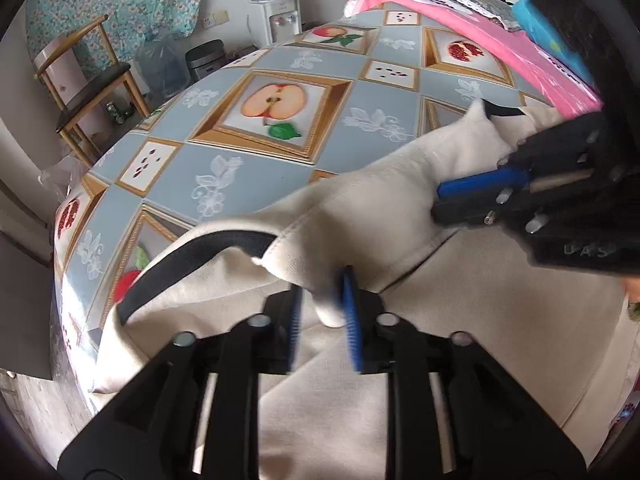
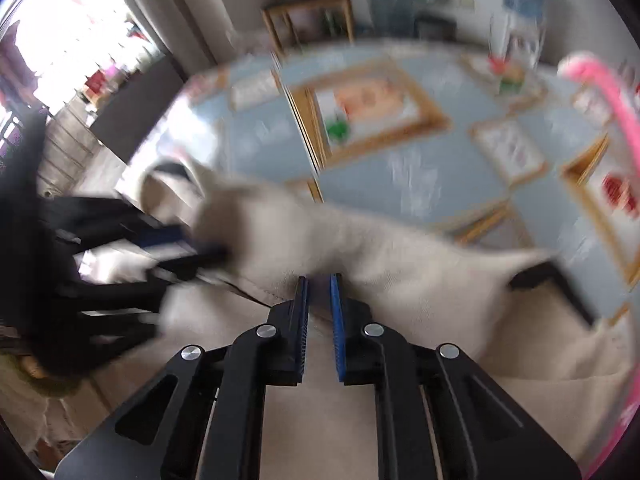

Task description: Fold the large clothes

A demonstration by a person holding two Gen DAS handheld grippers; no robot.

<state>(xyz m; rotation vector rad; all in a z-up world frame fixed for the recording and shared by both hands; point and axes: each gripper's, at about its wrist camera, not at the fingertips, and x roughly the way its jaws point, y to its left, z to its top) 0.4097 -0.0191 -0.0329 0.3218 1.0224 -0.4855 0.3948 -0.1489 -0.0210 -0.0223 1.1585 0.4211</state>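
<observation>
A cream fleece garment with black trim (image 1: 400,208) is spread on the fruit-patterned oilcloth table (image 1: 280,160), its raised fold running from seven to two o'clock. A ridge is pinched in the left gripper (image 1: 320,308); the right gripper (image 2: 319,300), nearly closed, is seen nipping cloth at two o'clock.

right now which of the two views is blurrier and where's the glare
Right wrist view: heavy motion smear over the tablecloth and cream garment, window at upper left blown out white. Left wrist view: mostly sharp, slight blur on the left hand-held gripper, fisheye bending the table edge.
</observation>
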